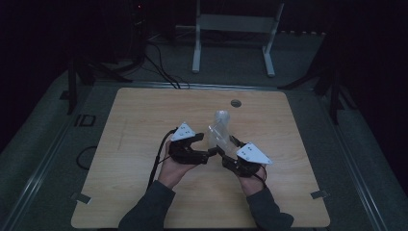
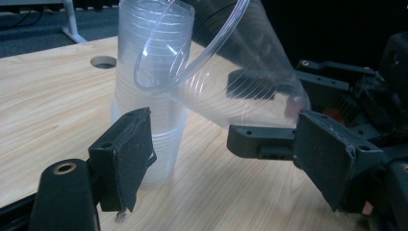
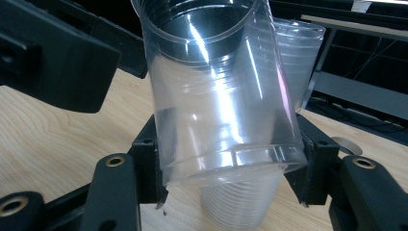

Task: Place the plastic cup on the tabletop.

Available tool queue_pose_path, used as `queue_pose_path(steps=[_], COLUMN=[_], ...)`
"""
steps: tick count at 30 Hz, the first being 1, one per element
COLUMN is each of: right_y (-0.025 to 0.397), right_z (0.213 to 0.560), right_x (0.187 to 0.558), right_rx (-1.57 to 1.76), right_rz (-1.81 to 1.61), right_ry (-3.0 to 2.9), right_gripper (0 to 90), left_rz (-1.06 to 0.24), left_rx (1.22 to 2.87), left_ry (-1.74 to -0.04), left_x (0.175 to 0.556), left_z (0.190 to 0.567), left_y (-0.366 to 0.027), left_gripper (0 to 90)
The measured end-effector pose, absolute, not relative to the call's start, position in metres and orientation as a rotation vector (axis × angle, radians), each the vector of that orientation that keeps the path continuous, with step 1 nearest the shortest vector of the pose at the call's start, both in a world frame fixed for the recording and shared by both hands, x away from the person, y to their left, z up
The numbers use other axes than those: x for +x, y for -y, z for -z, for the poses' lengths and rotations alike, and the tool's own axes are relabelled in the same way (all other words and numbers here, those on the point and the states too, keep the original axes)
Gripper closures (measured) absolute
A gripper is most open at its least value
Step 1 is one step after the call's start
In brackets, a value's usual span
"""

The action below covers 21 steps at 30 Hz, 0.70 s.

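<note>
High view dim and underexposed, surroundings near black, worktop (image 1: 144, 120) faintly lit, gripper views brighter (white glare streaks on clear cup (image 3: 221, 96)), nearest jaws soft.

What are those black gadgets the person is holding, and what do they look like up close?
Each hand holds a black two-jaw tool: left tool, right tool. Each carries a pale three-cornered plate on top, flat black jaw pads and brass-coloured screw inserts. A black cable trails from the left one. The person wears dark grey sleeves.
</note>
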State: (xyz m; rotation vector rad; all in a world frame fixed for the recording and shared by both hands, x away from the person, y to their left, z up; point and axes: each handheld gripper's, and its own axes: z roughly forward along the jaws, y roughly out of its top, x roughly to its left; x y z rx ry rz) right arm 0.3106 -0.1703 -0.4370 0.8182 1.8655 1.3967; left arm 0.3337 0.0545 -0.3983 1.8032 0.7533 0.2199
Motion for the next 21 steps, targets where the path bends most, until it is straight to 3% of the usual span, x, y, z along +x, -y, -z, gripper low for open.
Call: queue_pose_path(steps=[21], right_y=[0.163], right_z=[0.438], right_x=[0.307], right_rx=[0.799], right_rz=[-1.403], right_ry=[-1.859], right_gripper=[41.8], left_rz=[-0.097], left_rx=[1.706], left_ry=[-0.815], left_x=[0.345], left_z=[0.404], left_y=[-0.047], left_gripper=[17.3])
